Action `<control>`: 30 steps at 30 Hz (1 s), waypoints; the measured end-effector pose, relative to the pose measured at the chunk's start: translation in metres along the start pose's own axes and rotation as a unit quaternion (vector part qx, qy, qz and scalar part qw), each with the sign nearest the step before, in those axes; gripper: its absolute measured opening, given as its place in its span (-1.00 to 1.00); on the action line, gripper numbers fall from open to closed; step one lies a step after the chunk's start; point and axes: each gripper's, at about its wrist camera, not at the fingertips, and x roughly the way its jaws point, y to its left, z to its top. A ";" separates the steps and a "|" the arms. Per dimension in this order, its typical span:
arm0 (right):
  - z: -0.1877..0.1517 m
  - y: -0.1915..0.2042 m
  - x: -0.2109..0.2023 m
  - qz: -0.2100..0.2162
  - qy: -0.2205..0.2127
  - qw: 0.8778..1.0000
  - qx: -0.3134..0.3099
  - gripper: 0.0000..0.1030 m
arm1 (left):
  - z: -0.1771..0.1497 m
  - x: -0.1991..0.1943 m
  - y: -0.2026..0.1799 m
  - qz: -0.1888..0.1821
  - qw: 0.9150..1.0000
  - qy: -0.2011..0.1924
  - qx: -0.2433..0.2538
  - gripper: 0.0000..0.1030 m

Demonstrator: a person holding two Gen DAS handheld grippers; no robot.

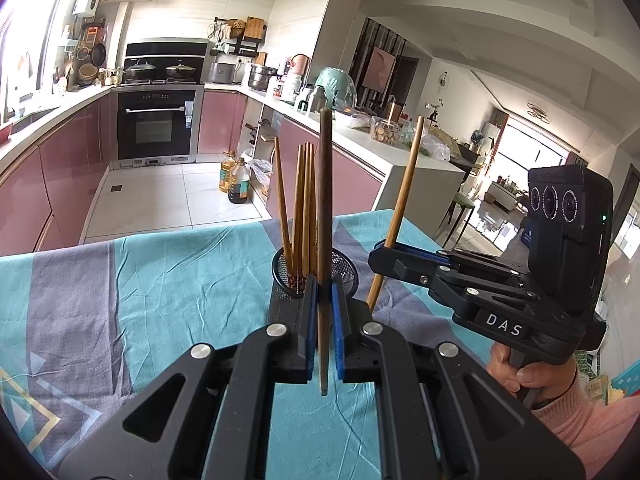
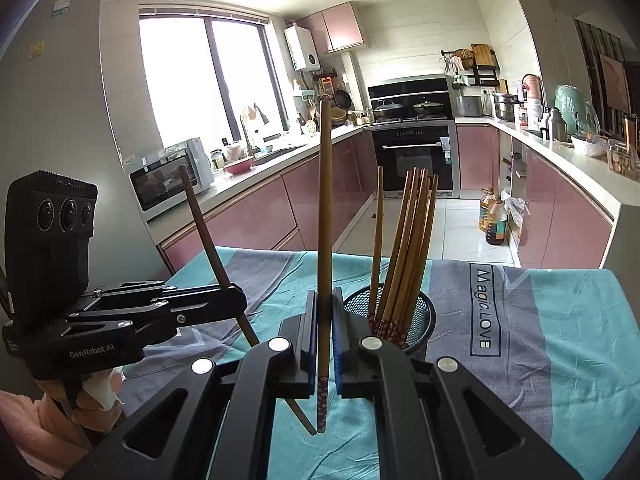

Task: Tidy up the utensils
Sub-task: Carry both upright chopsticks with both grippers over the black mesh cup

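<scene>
A black mesh holder (image 1: 344,270) (image 2: 420,312) stands on the table with several wooden chopsticks (image 1: 302,208) (image 2: 408,248) upright in it. My left gripper (image 1: 325,300) is shut on a dark brown chopstick (image 1: 325,208), held upright just in front of the holder; it also shows in the right wrist view (image 2: 240,304) with its chopstick (image 2: 204,232) tilted. My right gripper (image 2: 325,320) is shut on a lighter chopstick with a patterned end (image 2: 325,220), upright left of the holder; it shows in the left wrist view (image 1: 386,246) with its chopstick (image 1: 404,192) right of the holder.
The table carries a teal and grey cloth (image 1: 140,280) (image 2: 540,340). Beyond its far edge is a kitchen with pink cabinets, an oven (image 1: 156,124) and oil bottles (image 1: 236,178) on the floor. A white counter (image 1: 420,164) stands to the right.
</scene>
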 end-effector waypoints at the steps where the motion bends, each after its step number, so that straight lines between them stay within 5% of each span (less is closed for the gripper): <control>1: 0.001 0.000 0.000 0.000 -0.001 1.000 -0.001 -0.89 | 0.001 0.000 -0.001 0.000 1.000 0.000 0.001 -0.85; 30: 0.022 -0.006 -0.007 0.005 -0.025 1.000 -0.008 -0.89 | 0.014 -0.016 -0.012 0.002 0.999 -0.022 0.026 -0.85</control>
